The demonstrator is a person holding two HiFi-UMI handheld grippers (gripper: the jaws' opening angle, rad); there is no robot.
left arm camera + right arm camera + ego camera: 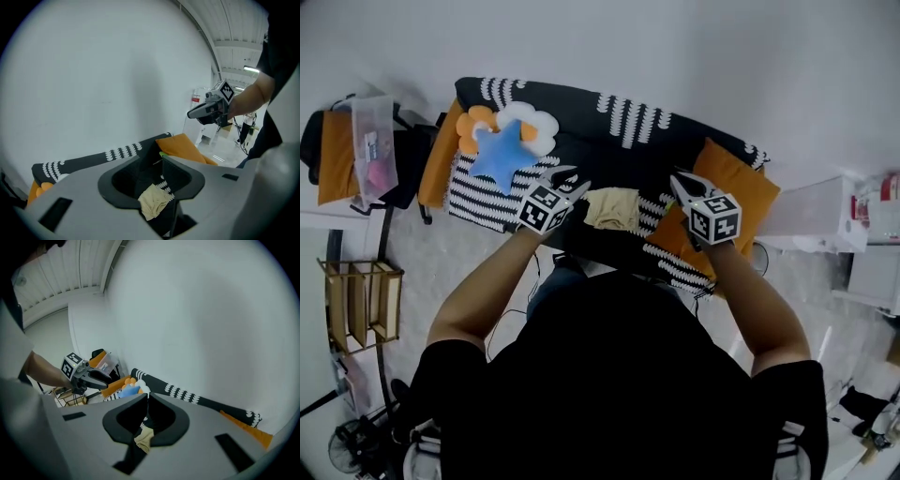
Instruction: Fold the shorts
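On the black sofa [581,127] by the white wall, the cream shorts [612,208] lie bunched small, carried by neither hovering tool: left gripper [574,183] with fingers apart and empty, right gripper [682,186] with fingers closed on nothing.

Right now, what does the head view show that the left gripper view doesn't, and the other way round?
Only the head view: the blue star cushion, the wooden rack at the left, and the person's left forearm. Only the left gripper view: the ceiling lights and the room beyond the sofa's end. Both: the beige shorts lying on the black sofa, the orange cushion, and the right gripper, its jaws together and empty.
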